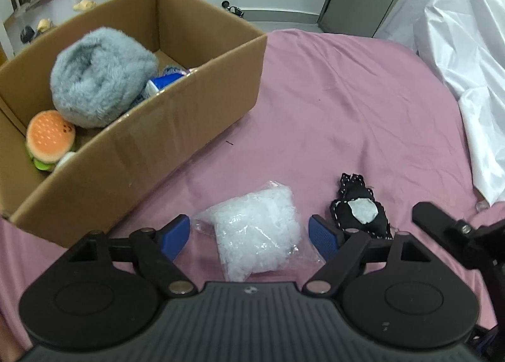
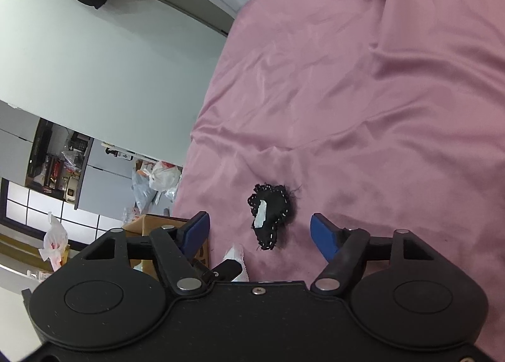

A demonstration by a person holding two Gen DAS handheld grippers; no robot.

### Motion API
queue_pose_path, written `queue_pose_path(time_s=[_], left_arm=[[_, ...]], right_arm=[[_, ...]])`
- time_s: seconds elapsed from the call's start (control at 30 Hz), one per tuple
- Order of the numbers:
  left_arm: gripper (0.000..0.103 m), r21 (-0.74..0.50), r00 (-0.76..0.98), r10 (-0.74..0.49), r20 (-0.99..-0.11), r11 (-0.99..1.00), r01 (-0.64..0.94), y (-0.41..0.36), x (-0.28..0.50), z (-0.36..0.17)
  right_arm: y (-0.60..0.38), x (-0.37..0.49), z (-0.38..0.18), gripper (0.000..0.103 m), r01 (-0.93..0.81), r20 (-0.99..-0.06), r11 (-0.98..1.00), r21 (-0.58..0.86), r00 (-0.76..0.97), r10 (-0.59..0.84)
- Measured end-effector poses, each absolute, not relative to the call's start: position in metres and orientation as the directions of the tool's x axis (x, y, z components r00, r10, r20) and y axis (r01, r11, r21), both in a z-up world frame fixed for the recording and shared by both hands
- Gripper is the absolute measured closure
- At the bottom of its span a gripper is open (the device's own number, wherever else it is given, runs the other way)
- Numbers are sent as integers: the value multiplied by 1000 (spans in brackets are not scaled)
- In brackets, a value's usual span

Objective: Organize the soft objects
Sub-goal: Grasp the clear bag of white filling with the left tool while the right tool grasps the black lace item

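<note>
Pink sheet covered the bed [image 1: 347, 103] where we held our left tool [image 1: 249, 234] wide around a clear plastic bag [image 1: 252, 229] and our right tool [image 2: 258, 231] wide around a black pouch [image 2: 271, 216], untouched

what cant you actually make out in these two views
- Blue item in the cardboard box, left wrist view: mostly hidden by the grey fluffy toy and the box wall.
- Clear plastic bag, right wrist view: only a corner shows behind the gripper body.
- Black stitched pouch, left wrist view: near edge covered by the left gripper.
</note>
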State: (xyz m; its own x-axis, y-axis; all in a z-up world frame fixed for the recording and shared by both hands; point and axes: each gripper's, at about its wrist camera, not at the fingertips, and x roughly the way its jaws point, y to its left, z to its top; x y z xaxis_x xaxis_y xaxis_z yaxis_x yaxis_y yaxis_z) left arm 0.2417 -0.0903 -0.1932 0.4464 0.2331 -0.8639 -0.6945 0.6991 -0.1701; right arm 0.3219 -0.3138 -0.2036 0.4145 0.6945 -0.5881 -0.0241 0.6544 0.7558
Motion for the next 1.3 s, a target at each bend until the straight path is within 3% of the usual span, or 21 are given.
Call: queue_pose_path(time_s=[0.1,0.17,0.53,0.67,0.77,0.83,0.87,1.3], left_arm=[[42,-187,451,222,-865,690,-699,-86,244,-198],[58,-204,464,213,-860,690,-695,-84,244,-199],[60,-261,490,161,-856,684,-681,-77,240,-198],[60,-285,496,128,-859,686,-670,-74,236,-197],[60,-290,496,118,-860,688,-665,-71,233,-197],[60,-293,494,110,-862,688,-664,-69,232,-198],[60,-293,494,108,-863,690,-662,-68,231,-197],[60,-314,530,93,-843,714,-625,-64,212,-174]], right_arm=[[-310,325,-209,36,-19,-587,647,762,402,703],[-308,327,-214,37,-10,-581,634,774,388,716],[-301,330,-229,54,37,-563,590,806,353,747],[-293,331,-230,54,34,-586,613,789,341,735],[-290,331,-233,67,50,-602,625,779,338,723],[-289,330,-234,85,53,-617,642,765,342,709],[-289,330,-234,87,52,-626,650,758,342,701],[-293,306,-203,91,-4,-662,729,684,415,624]])
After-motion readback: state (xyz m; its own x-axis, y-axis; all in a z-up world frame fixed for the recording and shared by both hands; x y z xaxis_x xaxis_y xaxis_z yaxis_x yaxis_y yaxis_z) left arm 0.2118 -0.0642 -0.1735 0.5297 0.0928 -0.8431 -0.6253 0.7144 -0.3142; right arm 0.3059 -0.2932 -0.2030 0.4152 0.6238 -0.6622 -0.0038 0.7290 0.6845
